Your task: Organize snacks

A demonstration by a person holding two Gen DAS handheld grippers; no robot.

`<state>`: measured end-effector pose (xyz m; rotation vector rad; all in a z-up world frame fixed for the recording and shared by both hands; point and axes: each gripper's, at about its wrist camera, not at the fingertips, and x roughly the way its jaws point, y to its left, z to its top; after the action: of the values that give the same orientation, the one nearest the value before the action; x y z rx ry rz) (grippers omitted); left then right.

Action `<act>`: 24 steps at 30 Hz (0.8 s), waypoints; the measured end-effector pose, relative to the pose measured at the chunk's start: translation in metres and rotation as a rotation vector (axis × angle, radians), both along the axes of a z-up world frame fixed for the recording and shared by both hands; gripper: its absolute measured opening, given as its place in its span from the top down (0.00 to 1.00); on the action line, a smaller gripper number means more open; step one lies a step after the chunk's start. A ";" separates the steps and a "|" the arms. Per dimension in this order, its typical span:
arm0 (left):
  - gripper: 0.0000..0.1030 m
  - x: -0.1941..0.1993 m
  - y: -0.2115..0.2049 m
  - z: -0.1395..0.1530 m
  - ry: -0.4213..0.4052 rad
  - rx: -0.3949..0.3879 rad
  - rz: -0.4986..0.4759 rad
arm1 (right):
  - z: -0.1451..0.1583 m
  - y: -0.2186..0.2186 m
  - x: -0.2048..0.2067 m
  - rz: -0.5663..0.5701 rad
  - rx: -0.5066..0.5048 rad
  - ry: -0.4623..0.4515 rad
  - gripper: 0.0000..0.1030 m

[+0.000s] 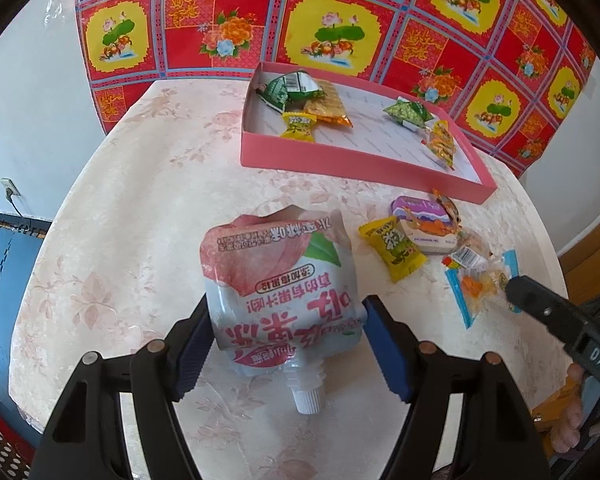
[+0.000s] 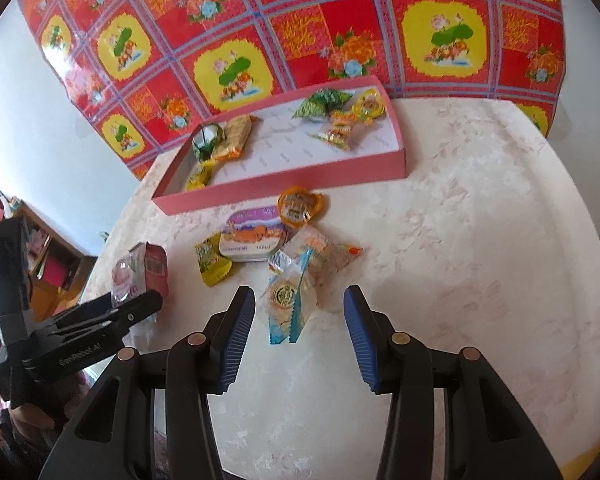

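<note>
The left gripper [image 1: 286, 340] is clamping a soft white-and-pink peach-print spouted drink pouch [image 1: 280, 280] by its sides, the pouch lying on the pale floral surface [image 1: 120, 240]; just right, a yellow crinkled candy wrapper [image 1: 392, 250] is lying beside a flat purple-lidded tin [image 1: 424, 226]; the right gripper [image 2: 299, 332] is standing half open, holding nothing, straddling a clear blue-edged cookie packet [image 2: 288, 308]; beyond, the shallow pink cardboard box [image 1: 340, 162] is holding several snacks.
</note>
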<state>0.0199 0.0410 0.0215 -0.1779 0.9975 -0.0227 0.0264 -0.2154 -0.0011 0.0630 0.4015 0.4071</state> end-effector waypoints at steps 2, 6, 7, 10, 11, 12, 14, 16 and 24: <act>0.27 0.000 0.000 0.000 0.000 0.000 0.000 | -0.002 0.004 0.003 0.004 -0.014 0.005 0.54; 0.27 0.000 0.000 0.000 0.000 -0.001 0.001 | -0.005 0.009 0.008 0.010 -0.032 0.014 0.54; 0.27 0.000 0.000 0.000 0.000 -0.001 0.002 | -0.005 0.010 0.009 0.013 -0.033 0.016 0.58; 0.27 0.000 0.000 0.000 -0.001 0.000 0.002 | -0.006 0.013 0.013 0.024 -0.028 0.029 0.63; 0.27 0.000 0.000 0.000 -0.003 0.001 0.002 | -0.006 0.013 0.013 0.025 -0.029 0.024 0.65; 0.27 0.000 -0.001 0.001 -0.004 0.001 0.002 | -0.006 0.013 0.012 0.027 -0.029 0.019 0.66; 0.27 -0.001 -0.001 0.002 -0.006 0.002 0.002 | -0.006 0.012 0.011 0.035 -0.025 0.014 0.75; 0.27 -0.001 -0.001 0.003 -0.009 0.002 0.002 | -0.007 0.010 0.010 0.039 -0.018 0.012 0.80; 0.27 -0.005 -0.002 0.012 -0.030 0.001 -0.006 | -0.003 0.007 -0.001 0.065 -0.004 -0.023 0.82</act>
<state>0.0144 0.0387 0.0336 -0.1732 0.9678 -0.0305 0.0256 -0.2084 -0.0046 0.0411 0.3820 0.4711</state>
